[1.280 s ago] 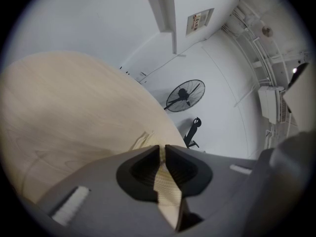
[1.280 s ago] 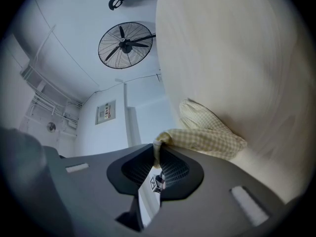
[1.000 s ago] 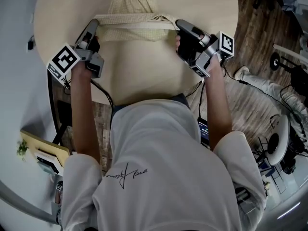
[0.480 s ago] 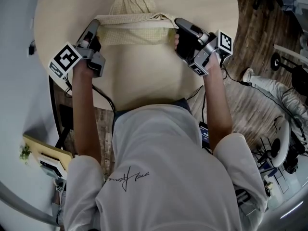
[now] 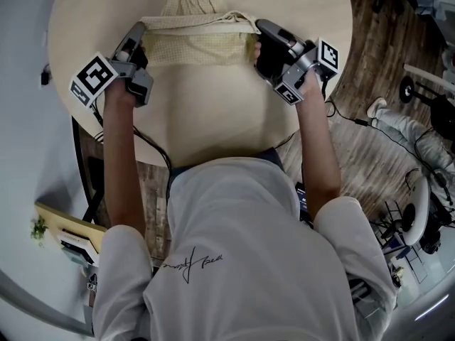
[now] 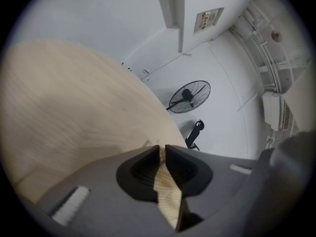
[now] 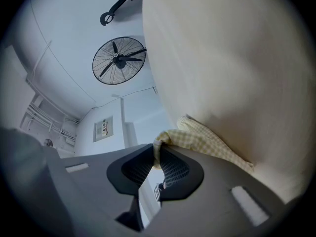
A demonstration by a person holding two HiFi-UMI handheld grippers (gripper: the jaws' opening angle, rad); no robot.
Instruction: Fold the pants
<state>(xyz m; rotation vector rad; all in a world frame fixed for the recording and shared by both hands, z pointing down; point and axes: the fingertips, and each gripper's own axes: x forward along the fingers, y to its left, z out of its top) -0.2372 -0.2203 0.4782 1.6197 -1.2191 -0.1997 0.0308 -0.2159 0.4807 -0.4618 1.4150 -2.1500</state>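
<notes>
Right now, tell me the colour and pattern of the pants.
The pants are pale yellow with a fine check, clearest in the right gripper view.

table [image 5: 213, 119]: before the person, its near edge at the torso
pants [image 5: 199, 42]: on the table, toward its far edge, between both grippers
left gripper [image 5: 139, 30]: at the pants' left end
right gripper [image 5: 259, 27]: at the pants' right end
fan [image 6: 189, 97]: beyond the table's far edge

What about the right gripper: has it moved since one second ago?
Yes. The right gripper, shut on the pants, has moved up the head view, farther from the table's near edge.
</notes>
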